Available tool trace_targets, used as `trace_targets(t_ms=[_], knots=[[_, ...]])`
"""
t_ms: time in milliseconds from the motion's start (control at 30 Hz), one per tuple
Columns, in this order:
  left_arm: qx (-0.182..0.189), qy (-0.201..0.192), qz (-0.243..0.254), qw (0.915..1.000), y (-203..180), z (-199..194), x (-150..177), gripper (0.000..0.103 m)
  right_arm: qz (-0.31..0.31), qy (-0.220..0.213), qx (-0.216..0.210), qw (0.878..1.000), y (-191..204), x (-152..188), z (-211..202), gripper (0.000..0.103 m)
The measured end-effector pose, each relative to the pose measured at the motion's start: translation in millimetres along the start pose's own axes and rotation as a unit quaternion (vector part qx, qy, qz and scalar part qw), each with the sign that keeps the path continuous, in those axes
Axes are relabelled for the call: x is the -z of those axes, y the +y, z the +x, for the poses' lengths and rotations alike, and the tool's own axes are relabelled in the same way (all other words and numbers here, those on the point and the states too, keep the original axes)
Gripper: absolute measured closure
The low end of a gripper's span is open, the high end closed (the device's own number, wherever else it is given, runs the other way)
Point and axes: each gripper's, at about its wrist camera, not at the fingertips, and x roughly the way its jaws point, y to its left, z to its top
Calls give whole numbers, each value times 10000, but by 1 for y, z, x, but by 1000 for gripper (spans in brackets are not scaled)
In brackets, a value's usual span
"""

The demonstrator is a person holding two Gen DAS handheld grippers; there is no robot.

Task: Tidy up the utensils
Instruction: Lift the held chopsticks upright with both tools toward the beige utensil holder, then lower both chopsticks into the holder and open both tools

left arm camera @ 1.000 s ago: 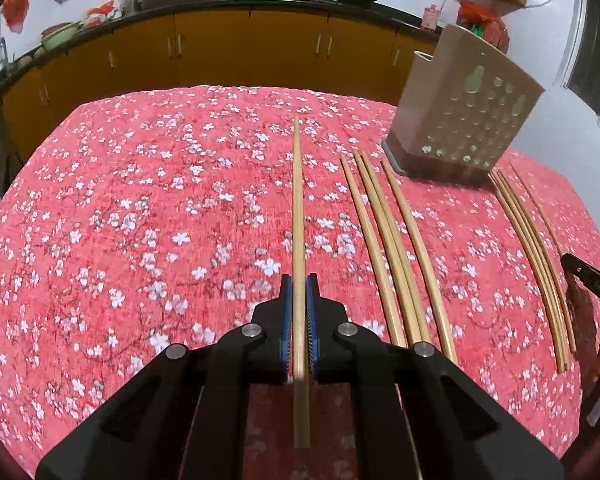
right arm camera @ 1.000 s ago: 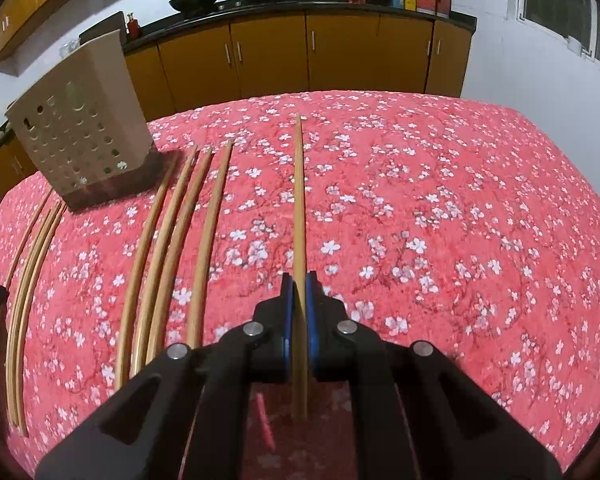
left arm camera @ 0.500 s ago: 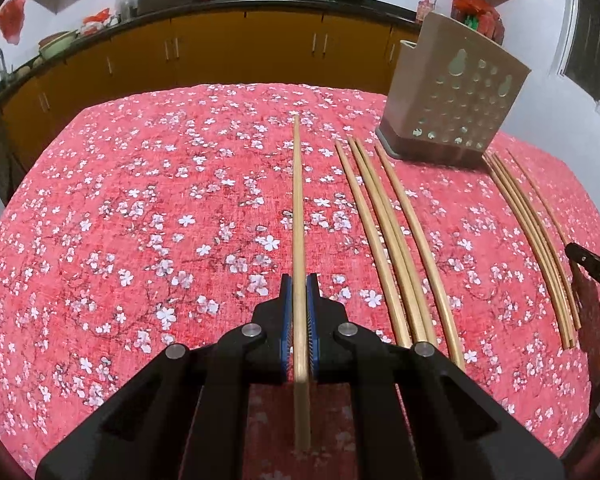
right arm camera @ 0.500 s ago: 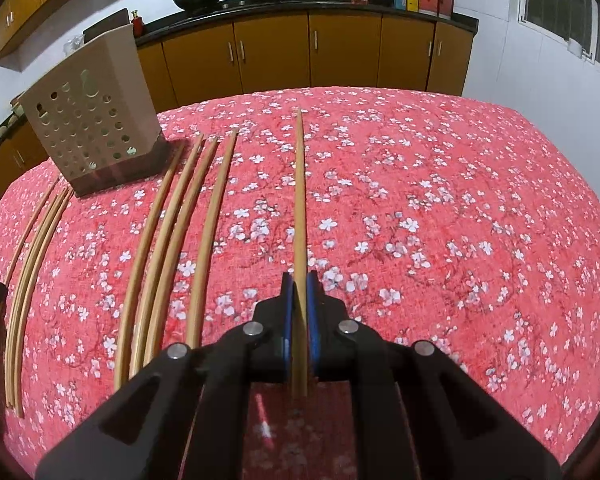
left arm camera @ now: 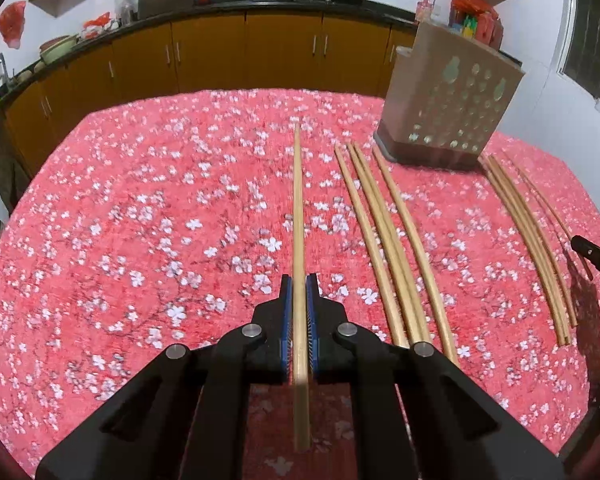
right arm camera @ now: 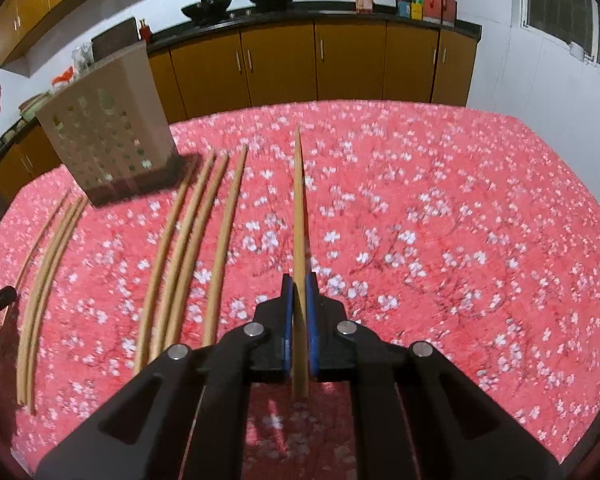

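Kitchen cabinets (left arm camera: 220,52) ring a desk (left arm camera: 140,220) under a red blossom cloth, with open cloth on both outer sides. Each hand's tongs are clamped on one chopstick that runs straight ahead along the fingers, tip forward and downward over the cloth: the left tongs (left arm camera: 299,320) grip the left chopstick (left arm camera: 297,208), the right tongs (right arm camera: 299,320) grip the right chopstick (right arm camera: 299,200).

The perforated holder (left arm camera: 448,96) stands upright toward the far side of the desk, between the two hands. From the left tongs it lies ahead and to the right; from the right tongs, ahead and to the left. I judge neither hand clearly nearer.

Four loose chopsticks (left arm camera: 384,232) lie on the cloth between the hands, their long axes running toward the holder's base, their far ends just short of it. A thinner bundle (left arm camera: 528,240) lies beyond them, closer to the left tongs as the right view shows.

The coming move likely turns on tilt: each held stick points forward and down, while the holder's mouth faces up, so the stick needs raising above the rim and swinging inward toward upright. Both sticks converge on one opening, so going one hand at a time seems safer. The holder looks light and could be knocked by a low approach.
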Motion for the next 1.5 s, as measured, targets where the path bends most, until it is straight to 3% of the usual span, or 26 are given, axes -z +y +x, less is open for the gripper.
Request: trace_targets(t_ms=[467,900,1067,1300,1400,1500], knots=[[138,-837,-42,9964,-3,-61,-27,96,-7,-872,-140,9961,3,-25,-55,95],[178,-1779,-206,9837,2,-107,-82,96,112,-1834,-240,9827,0,-79,-100,95],[188,-2145,-229,9763,1,-129,-111,96,149,-2368,-493,9702,6,-119,-135,95],[433,-2851,-186,9573,-18,-172,-153,96,319,-3144,-1182,9414,25,-167,-188,95],[575,-3089,-112,9493,-32,-184,-163,96,304,-3399,-1368,9300,37,-178,-198,95],[757,-3179,-74,9451,-46,-184,-167,96,223,-3466,-1434,9267,51,-184,-191,95]])
